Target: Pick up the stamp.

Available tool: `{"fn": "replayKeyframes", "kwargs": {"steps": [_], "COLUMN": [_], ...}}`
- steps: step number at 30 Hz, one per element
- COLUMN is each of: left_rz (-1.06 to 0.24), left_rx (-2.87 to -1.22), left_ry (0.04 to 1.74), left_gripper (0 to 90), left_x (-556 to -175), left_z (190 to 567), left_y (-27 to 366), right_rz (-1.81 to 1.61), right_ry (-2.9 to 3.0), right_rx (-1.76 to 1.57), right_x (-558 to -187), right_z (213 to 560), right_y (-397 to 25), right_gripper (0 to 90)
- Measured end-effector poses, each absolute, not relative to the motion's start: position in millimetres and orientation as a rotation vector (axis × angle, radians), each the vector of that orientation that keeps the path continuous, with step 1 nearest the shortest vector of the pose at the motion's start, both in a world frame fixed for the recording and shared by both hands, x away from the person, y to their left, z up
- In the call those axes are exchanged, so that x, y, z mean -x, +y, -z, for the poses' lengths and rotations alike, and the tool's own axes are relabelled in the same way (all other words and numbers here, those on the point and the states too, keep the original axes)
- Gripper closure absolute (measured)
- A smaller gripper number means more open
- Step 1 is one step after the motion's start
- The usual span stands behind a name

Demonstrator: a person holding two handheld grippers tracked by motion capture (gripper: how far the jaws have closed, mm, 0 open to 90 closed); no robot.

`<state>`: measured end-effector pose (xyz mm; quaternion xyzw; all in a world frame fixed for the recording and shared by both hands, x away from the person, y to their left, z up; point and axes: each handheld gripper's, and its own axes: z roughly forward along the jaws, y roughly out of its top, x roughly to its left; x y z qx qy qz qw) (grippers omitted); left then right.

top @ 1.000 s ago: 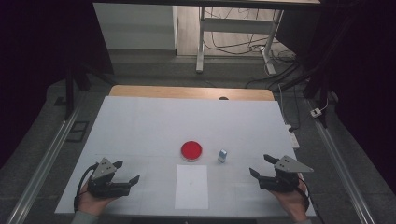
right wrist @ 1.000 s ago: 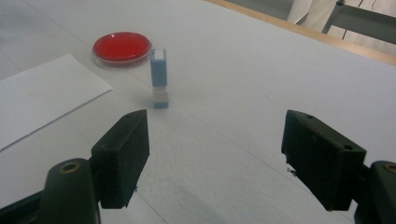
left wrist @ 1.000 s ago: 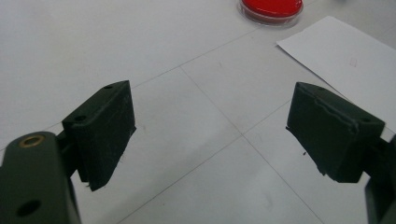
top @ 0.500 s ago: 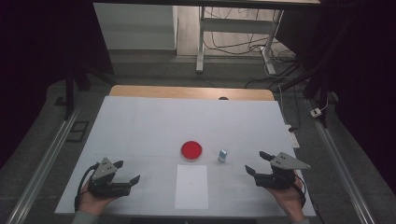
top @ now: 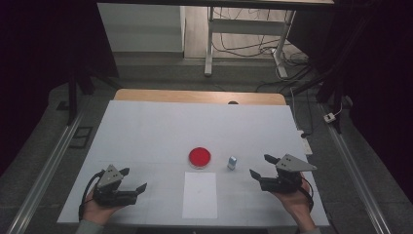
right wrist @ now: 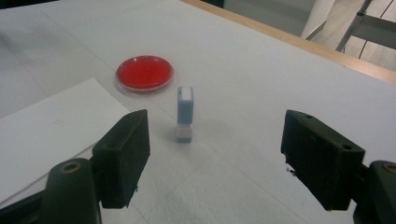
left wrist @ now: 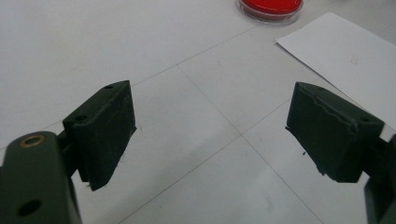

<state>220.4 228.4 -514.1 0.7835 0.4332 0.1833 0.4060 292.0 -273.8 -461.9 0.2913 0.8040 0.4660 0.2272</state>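
**Approach stage: stamp not yet grasped**

High view: the right hand-held gripper (top: 258, 165), jaws spread, lies near the small blue stamp (top: 232, 162) standing upright beside the red dish (top: 200, 157); the left hand-held gripper (top: 133, 179) rests spread, well apart. Left gripper view: spread jaws over bare surface (left wrist: 140, 56). Right gripper view: stamp between the jaw lines, untouched; grasp, and apparently stamping the paper sheet (right wrist: 42, 130), remain.

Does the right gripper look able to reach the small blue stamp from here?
Probably yes: the right gripper is open and faces the upright blue stamp, with bare table between them.
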Motion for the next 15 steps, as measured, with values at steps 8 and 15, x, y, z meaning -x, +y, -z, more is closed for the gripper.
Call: {"fn": "replayKeyframes", "kwargs": {"steps": [8, 15], "left_rz": [-0.457, -0.448], "left_rx": [-1.978, -1.982], "left_ry": [1.096, 1.090], "left_gripper": [15.8, 15.8], "left_x": [-222, -224], "left_z": [515, 516], "left_y": [227, 226], "right_rz": [-1.266, -1.264], "right_ry": [2.256, 2.275], "right_rx": [-0.800, -0.788], "right_x": [-303, -309], "right_z": [452, 445], "right_y": [-256, -242], "right_gripper": [23.7, 23.8]}}
